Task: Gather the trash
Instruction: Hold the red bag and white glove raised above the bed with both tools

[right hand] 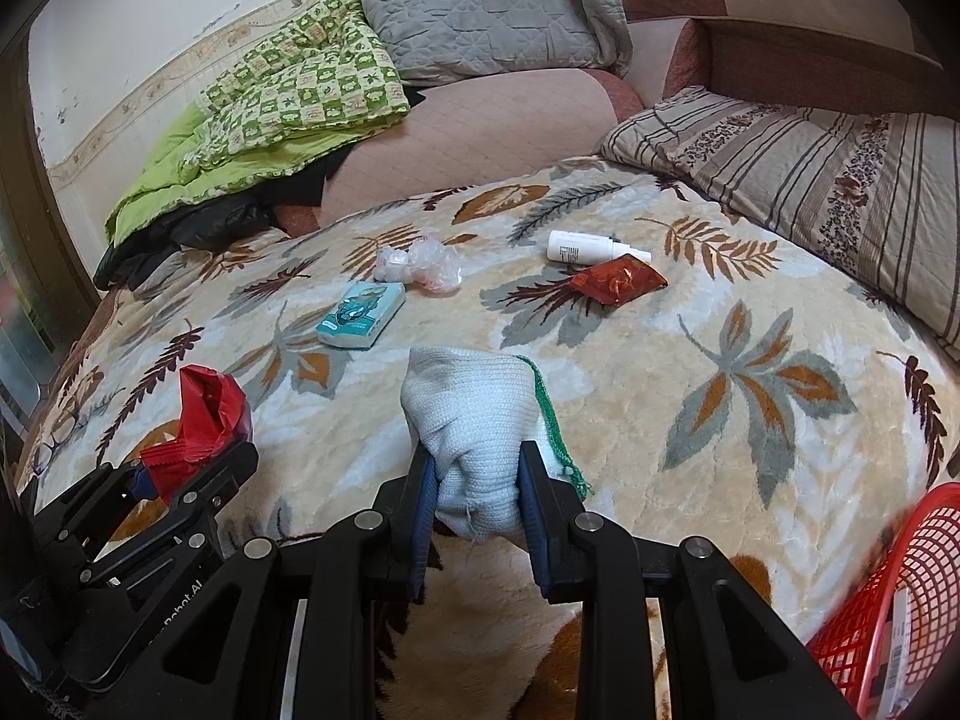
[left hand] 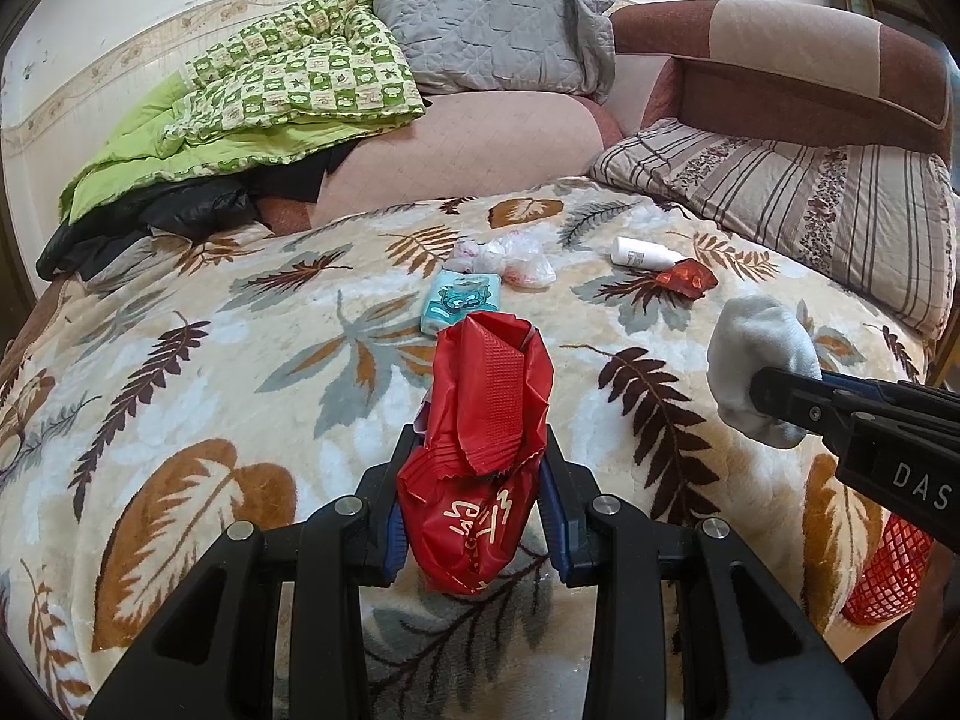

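Above the leaf-patterned bed blanket (right hand: 690,372) we pinch a crumpled red plastic wrapper (left hand: 480,444) in our left hand-held gripper (left hand: 480,480) and a white knitted cloth (right hand: 474,420) in our right hand-held gripper (right hand: 480,498).

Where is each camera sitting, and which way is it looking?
Left wrist view: sits on the left tongs, looking along them across the leaf-pattern blanket toward the pillows; they grip a red wrapper, and the right tongs show with a white cloth.
Right wrist view: sits on the right tongs, facing the same way, gripping the white cloth; the left tongs show at lower left.
Both show the tissue pack, white bottle and red basket.
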`<control>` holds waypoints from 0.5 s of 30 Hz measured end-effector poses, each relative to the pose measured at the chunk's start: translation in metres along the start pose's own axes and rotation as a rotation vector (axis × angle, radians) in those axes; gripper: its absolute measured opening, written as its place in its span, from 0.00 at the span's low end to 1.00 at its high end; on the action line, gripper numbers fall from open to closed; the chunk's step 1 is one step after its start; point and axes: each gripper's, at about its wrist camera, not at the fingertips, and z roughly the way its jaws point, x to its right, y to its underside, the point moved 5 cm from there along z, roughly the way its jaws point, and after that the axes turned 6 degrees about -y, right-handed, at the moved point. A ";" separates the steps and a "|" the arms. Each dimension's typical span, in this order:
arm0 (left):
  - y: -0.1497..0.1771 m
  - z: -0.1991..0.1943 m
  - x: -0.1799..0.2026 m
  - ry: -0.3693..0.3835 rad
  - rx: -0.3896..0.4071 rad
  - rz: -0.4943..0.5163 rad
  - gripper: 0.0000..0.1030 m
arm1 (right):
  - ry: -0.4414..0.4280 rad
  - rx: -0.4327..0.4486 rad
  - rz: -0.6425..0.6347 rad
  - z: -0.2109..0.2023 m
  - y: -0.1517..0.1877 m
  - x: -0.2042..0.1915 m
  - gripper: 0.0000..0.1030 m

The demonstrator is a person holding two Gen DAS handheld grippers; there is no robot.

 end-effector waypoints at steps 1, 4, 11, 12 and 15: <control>0.000 0.000 -0.001 -0.001 0.001 0.001 0.33 | 0.000 0.001 0.001 0.000 0.000 0.000 0.28; 0.000 0.000 0.001 0.002 -0.001 -0.001 0.33 | 0.000 0.000 0.000 0.000 0.000 0.000 0.28; 0.000 0.000 0.002 0.002 0.000 0.001 0.33 | 0.000 0.002 0.004 -0.002 -0.001 0.004 0.28; 0.001 -0.001 0.000 0.002 0.000 -0.001 0.33 | 0.000 0.002 0.005 -0.002 -0.001 0.004 0.28; 0.000 -0.001 0.002 0.004 0.001 0.002 0.33 | 0.000 0.002 0.005 -0.002 -0.001 0.004 0.28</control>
